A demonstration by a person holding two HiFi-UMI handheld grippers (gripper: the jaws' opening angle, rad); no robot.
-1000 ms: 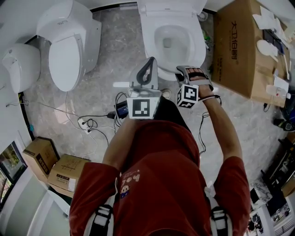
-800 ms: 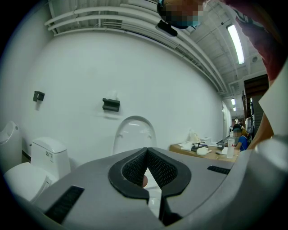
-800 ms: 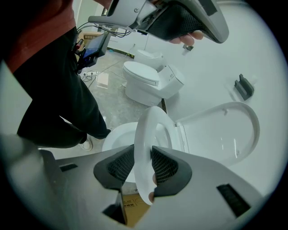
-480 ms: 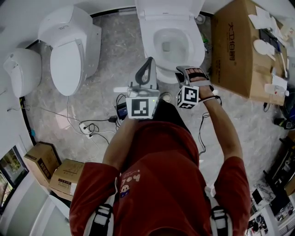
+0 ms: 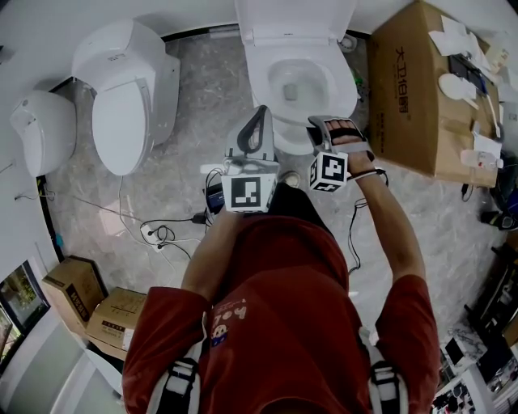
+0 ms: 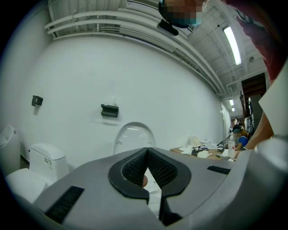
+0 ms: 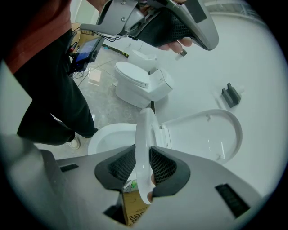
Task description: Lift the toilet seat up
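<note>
From the head view, the floor (image 5: 202, 89) was grey, marble-patterned stone with cables strewn across it. Two toilets stood against a white wall, with a third rounded white fixture (image 5: 40, 129) at far left. There were three cardboard boxes, one large (image 5: 413, 97) and two small. The toilet seat (image 5: 287, 133) belonged to the middle toilet (image 5: 295, 24), straight ahead of the person. The right gripper (image 5: 328, 123) was at its front rim and the left gripper (image 5: 262, 113) was just beside it.

In the left gripper view, the jaws were closed tip to tip on nothing. They pointed at a white wall (image 6: 157, 90) carrying two dark brackets.

In the right gripper view, the jaws had just been closing and clamped the toilet seat (image 7: 143, 134), which stood raised on edge. The lid (image 7: 202, 134) stood up behind it.
</note>
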